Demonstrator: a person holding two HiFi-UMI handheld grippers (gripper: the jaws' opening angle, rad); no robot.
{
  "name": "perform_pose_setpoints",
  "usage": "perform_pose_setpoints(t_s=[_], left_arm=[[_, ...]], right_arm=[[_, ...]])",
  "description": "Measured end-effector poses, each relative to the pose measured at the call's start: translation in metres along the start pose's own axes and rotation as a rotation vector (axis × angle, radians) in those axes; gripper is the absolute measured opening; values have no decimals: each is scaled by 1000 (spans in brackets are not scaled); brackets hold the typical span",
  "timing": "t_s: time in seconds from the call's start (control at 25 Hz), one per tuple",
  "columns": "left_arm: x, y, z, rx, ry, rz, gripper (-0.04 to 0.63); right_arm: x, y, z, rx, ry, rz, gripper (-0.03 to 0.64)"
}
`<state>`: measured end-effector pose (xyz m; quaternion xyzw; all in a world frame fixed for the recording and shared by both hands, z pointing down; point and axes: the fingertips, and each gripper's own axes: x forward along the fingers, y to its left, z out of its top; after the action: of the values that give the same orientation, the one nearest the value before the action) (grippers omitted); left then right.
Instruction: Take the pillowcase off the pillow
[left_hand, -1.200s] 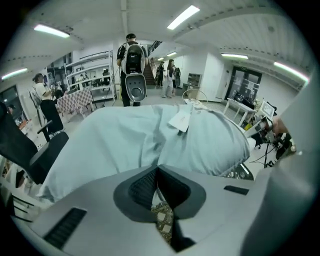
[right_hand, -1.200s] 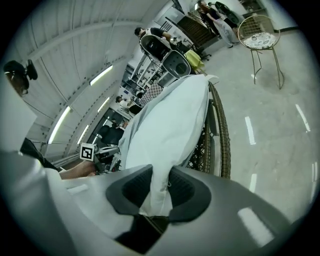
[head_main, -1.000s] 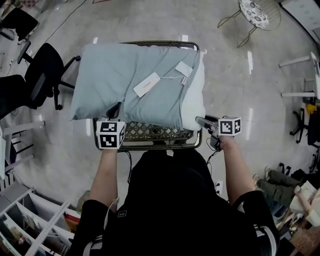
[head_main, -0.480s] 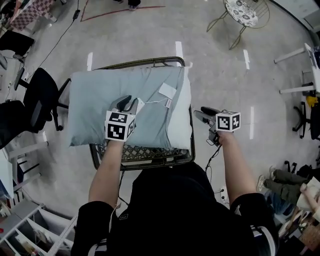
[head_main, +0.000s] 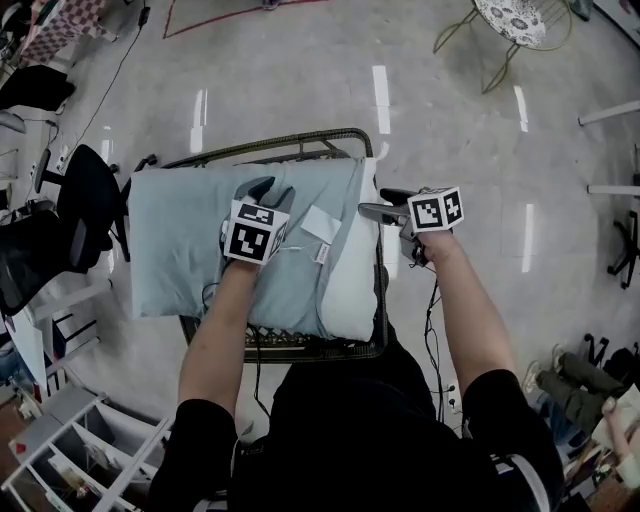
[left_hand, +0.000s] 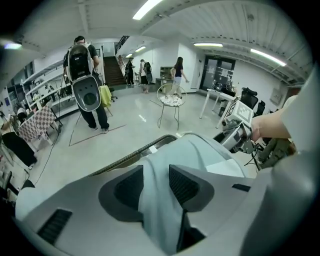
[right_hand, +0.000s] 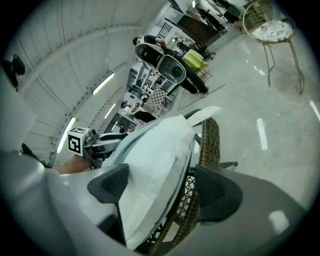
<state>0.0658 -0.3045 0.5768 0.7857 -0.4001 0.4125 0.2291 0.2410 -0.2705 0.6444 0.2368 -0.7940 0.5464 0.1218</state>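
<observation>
A pillow in a pale blue-grey pillowcase (head_main: 190, 240) lies across a wicker chair (head_main: 290, 345). Its bare white end (head_main: 355, 280) shows at the right, next to a white tag (head_main: 320, 222). My left gripper (head_main: 268, 188) points down onto the top middle of the pillow. Its jaws have just been opening, and a raised fold of pillowcase (left_hand: 157, 200) runs between them in the left gripper view. My right gripper (head_main: 378, 203) is at the pillow's open end. Its jaws have also been opening and stand wide around the white pillow edge (right_hand: 155, 165) and the chair's rim (right_hand: 210, 140), not pressing.
Black office chairs (head_main: 85, 185) stand left of the wicker chair. A white shelf unit (head_main: 60, 450) is at the lower left and a round metal chair (head_main: 510, 20) at the top right. A cable (head_main: 435, 320) hangs by my right arm. People (left_hand: 87, 85) stand farther off.
Both grippers have moved away from me. The left went from the pillow's near edge up onto its top. The right went from the near right corner along the open end. Both jaws stand wider.
</observation>
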Motion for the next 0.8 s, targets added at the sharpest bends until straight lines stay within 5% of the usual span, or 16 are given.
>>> perform_pose_setpoints(t_s=[0.16, 0.24, 0.36, 0.44, 0.6, 0.8], left_arm=[[13, -1, -10, -41, 30, 14, 152], [16, 2, -13, -33, 47, 30, 149], [17, 4, -17, 21, 85, 53, 114], [14, 7, -17, 77, 104, 94, 33], [-2, 13, -14, 108, 89, 132, 9], [-37, 32, -19, 51, 51, 170, 6]], right_arm=[[17, 12, -3, 69, -6, 155, 426], [22, 26, -1, 53, -33, 199, 370], [19, 41, -2, -8, -56, 210, 244], [10, 48, -1, -24, -72, 223, 186], [-12, 67, -4, -51, -112, 252, 142], [-43, 90, -20, -71, -146, 284, 121]])
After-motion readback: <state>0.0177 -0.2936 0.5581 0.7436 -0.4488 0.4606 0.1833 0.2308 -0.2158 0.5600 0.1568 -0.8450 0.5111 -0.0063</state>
